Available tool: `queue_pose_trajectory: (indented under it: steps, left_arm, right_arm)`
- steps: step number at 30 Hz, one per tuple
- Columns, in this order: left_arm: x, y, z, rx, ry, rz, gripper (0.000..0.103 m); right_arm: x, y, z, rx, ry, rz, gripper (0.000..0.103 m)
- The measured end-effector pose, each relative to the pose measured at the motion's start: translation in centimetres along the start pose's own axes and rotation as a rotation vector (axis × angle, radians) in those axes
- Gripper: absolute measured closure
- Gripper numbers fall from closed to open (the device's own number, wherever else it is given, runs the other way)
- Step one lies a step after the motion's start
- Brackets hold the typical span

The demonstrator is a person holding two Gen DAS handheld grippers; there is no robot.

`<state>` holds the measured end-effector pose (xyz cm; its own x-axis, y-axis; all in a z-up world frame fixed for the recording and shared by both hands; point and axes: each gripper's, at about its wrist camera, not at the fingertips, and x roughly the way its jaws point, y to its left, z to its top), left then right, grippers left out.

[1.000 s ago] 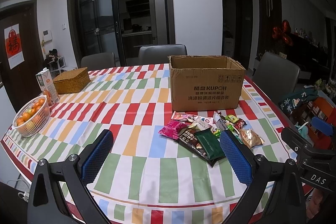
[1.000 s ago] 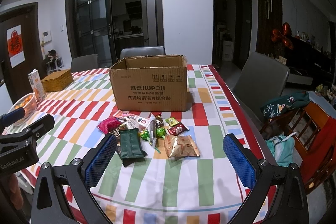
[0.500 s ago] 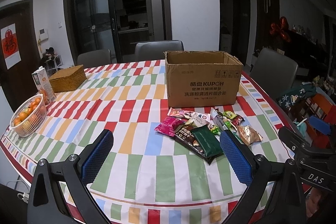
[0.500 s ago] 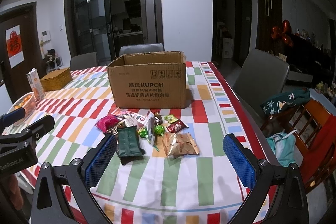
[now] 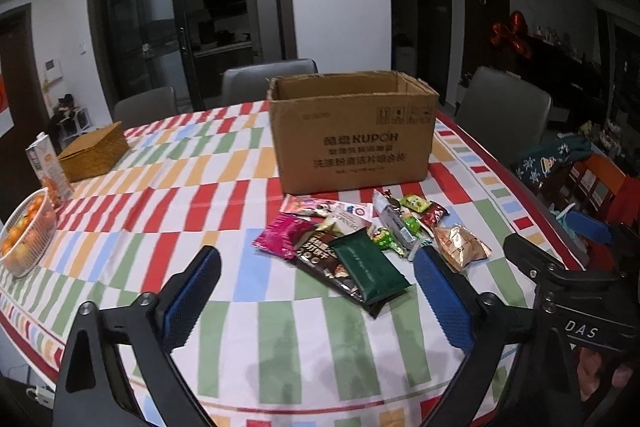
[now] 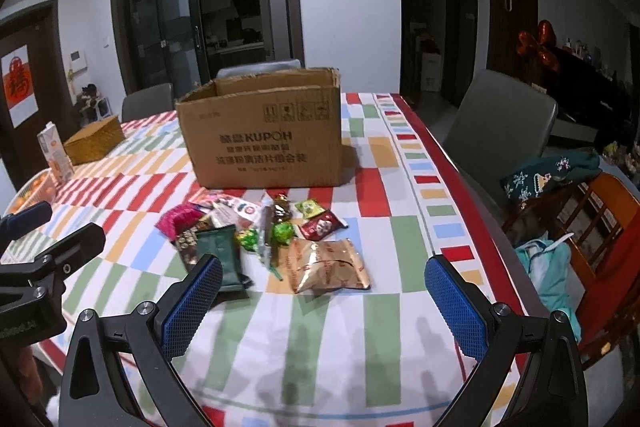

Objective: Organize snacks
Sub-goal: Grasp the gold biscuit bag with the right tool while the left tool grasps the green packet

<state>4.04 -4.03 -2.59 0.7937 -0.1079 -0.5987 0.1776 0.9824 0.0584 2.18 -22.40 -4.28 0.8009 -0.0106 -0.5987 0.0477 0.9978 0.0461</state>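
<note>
An open cardboard box (image 5: 352, 135) (image 6: 264, 135) stands on the striped tablecloth (image 5: 160, 227). In front of it lies a loose pile of snacks: a dark green packet (image 5: 368, 267) (image 6: 220, 251), a pink packet (image 5: 280, 235) (image 6: 178, 221), a gold packet (image 5: 460, 247) (image 6: 328, 267) and several small sweets. My left gripper (image 5: 316, 267) hovers over the near side of the pile. Its jaws are wide and closing, and nothing is gripped between them. To its right, my right gripper (image 6: 324, 271) stands open above the gold packet, holding nothing.
A wicker box (image 5: 94, 155), a juice carton (image 5: 46, 167) and a white basket of oranges (image 5: 24, 235) stand at the table's left. Grey chairs (image 5: 268, 79) (image 6: 504, 123) surround it. A wooden chair (image 6: 600, 211) draped with cloth is beyond the right edge.
Both grippers have come forward and down toward the snack pile, so the box and packets look larger. The left jaws have narrowed slightly.
</note>
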Motion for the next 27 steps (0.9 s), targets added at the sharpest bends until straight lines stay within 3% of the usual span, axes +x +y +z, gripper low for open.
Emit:
queue_pose_trajectory:
  steps: [7,14,27]
  left_arm:
    - [3.4,-1.0,0.4,-0.005,0.062,-0.035,0.014]
    - [7.1,-2.2,0.0,0.004,0.132,-0.04,0.024]
    - [12.2,-4.1,-0.8,0.04,0.233,-0.039,0.031]
  right_arm:
    - [3.3,-1.1,0.0,0.012,0.045,0.005,0.002]
    - [6.7,-1.9,-0.2,0.016,0.112,0.045,0.009]
    - [11.2,-2.6,-0.7,0.01,0.217,0.118,0.018]
